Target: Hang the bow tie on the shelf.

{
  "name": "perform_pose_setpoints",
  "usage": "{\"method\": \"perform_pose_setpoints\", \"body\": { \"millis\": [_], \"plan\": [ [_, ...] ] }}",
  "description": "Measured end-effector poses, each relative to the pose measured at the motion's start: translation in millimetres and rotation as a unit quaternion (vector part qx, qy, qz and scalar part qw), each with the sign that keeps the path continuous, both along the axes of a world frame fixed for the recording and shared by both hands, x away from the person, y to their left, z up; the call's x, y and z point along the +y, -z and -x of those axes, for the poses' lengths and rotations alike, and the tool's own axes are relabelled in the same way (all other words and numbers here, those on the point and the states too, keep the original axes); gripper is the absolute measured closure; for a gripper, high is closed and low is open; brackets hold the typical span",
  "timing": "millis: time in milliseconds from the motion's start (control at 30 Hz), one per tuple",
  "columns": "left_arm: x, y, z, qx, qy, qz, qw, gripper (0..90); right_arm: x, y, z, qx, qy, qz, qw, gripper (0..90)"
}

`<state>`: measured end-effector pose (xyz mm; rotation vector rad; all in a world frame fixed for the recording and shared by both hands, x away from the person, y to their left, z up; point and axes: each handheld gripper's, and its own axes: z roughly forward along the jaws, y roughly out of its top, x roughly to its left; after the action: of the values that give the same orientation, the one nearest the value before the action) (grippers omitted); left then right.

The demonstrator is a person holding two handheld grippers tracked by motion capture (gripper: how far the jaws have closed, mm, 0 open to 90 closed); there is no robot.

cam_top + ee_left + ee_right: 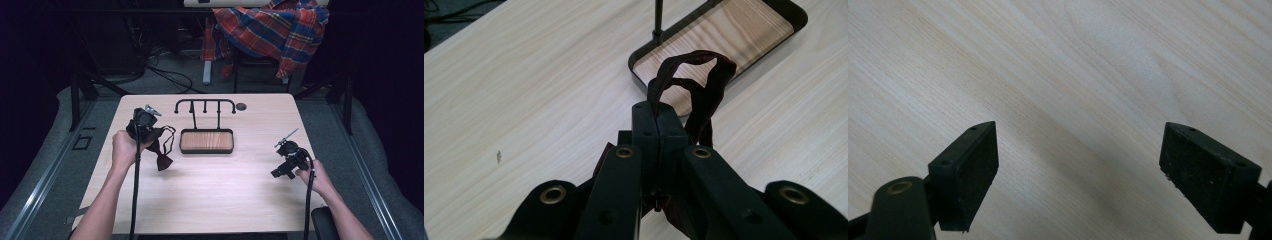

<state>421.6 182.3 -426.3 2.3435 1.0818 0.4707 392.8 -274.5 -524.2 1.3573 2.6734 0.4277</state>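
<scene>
A dark red bow tie [162,159] hangs from my left gripper [150,131], held above the table at the left of the stand. In the left gripper view the jaws are pressed together on its strap [704,85], which loops up beyond the fingertips [657,125]. The black hook stand [205,106] rises from a wooden tray [206,141] at the table's middle back. Over bare wood at the right, my right gripper [280,172] stands open; its fingers [970,160] are wide apart with nothing between them.
The light wooden table [225,190] has a small round hole [241,106] near its back edge. Behind it a plaid shirt [270,30] drapes over a chair, with cables on the floor. Dark metal frame legs stand at both sides.
</scene>
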Motion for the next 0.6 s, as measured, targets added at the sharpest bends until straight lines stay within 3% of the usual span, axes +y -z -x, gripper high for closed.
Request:
{"method": "perform_pose_setpoints", "body": {
  "millis": [67, 133, 267, 400, 600],
  "plan": [
    [-0.6, -1.3, -1.7, 0.0, -0.001, 0.002, 1.0, 89.6, -0.7, -1.1, -0.9, 0.006, -0.007, 0.005, 0.9999, 15.7],
    [-2.1, -4.3, -5.4, -0.001, 0.0, -0.001, 1.0, 89.6, 0.3, 0.8, 0.5, -0.002, 0.002, -0.008, 1.0, 15.7],
    [-4.3, -8.0, -8.4, -0.002, 0.002, -0.001, 1.0, 89.6, -1.1, -1.8, -1.2, 0.008, -0.011, 0.009, 0.9999, 15.7],
    [-8.0, -12.5, -11.2, -0.009, 0.003, -0.001, 1.0, 89.6, 0.4, 0.7, 0.5, -0.001, 0.002, -0.007, 1.0, 15.7],
    [-12.3, -21.1, -15.7, -0.014, 0.007, -0.003, 0.9999, 89.5, 0.0, -0.7, -0.1, 0.003, -0.005, 0.003, 1.0, 15.7]
  ]
}}
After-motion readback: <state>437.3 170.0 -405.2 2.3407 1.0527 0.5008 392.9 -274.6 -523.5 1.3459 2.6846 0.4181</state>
